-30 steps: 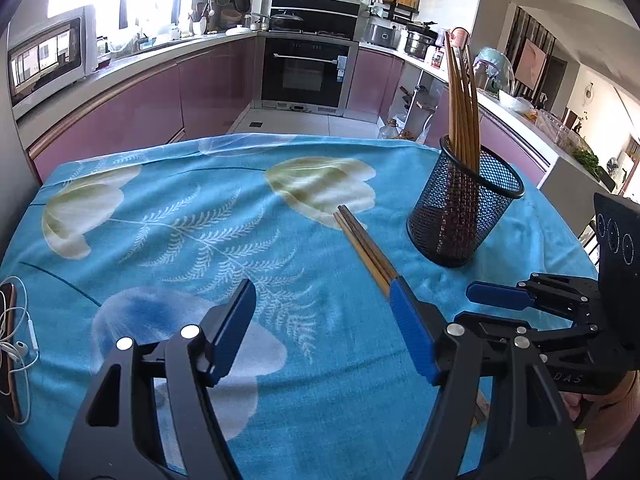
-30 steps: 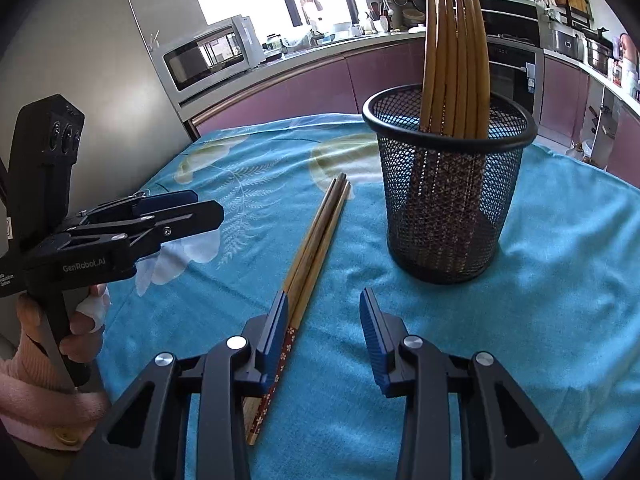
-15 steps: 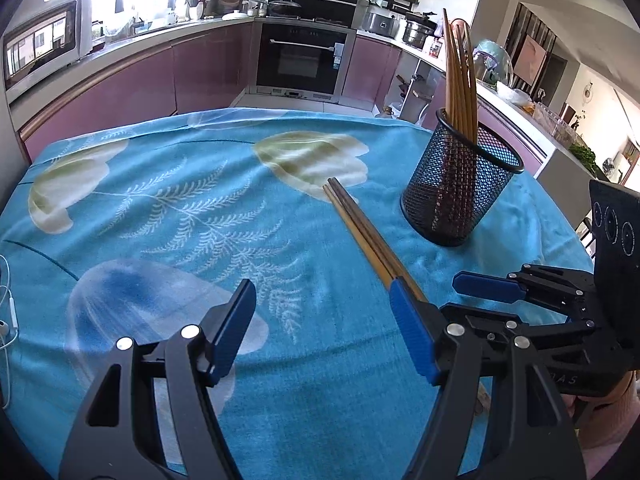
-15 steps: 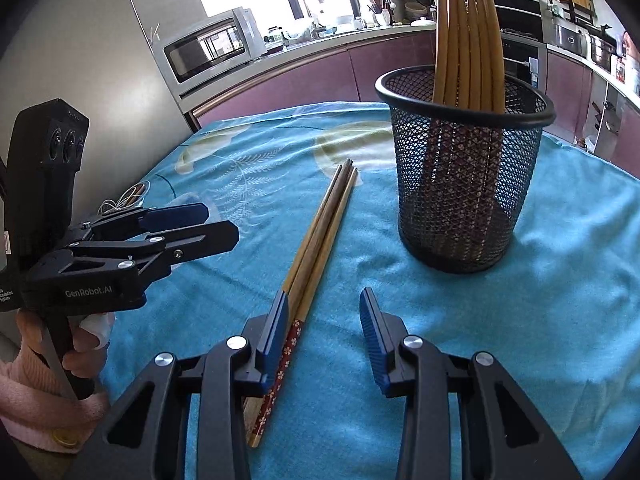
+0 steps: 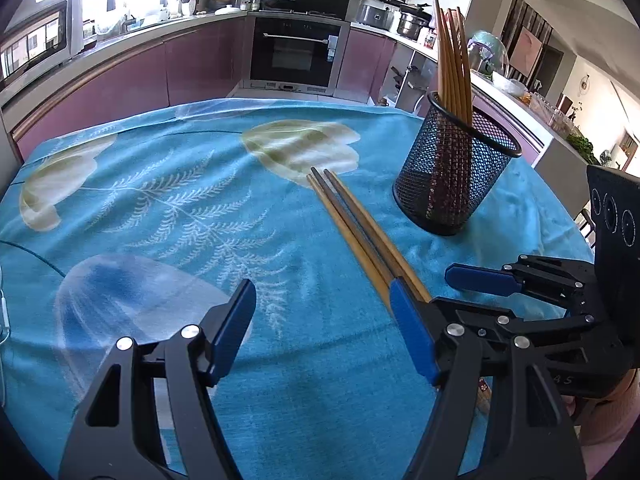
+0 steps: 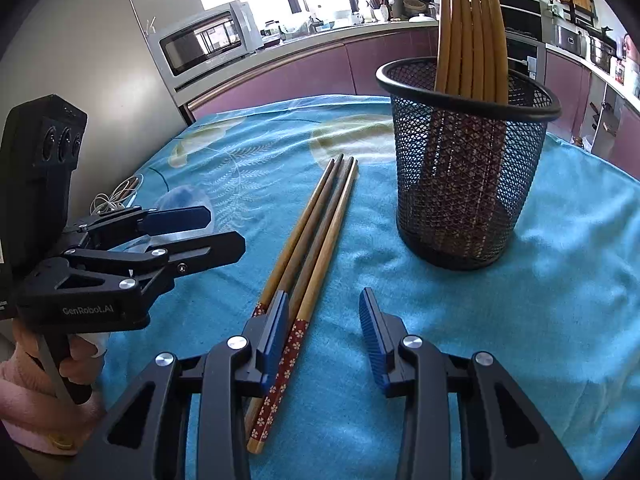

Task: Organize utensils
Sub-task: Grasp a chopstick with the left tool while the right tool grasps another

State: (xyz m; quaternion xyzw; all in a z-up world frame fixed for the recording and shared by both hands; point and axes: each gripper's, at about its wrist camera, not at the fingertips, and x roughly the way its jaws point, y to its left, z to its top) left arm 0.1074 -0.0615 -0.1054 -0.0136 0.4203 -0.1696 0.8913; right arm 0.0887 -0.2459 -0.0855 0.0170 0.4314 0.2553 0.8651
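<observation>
Not much changed from a second before: three loose chopsticks (image 6: 316, 236) lay beside the mesh holder (image 6: 464, 184), both grippers hung apart and empty, left gripper (image 5: 322, 334), right gripper (image 6: 324, 328).

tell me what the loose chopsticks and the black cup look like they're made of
Loose chopsticks: probably bamboo or wood, smooth tan shafts, with red flower-patterned handle ends. Black cup: looks like metal wire mesh with a dark coating; you can see through its lattice.
</observation>
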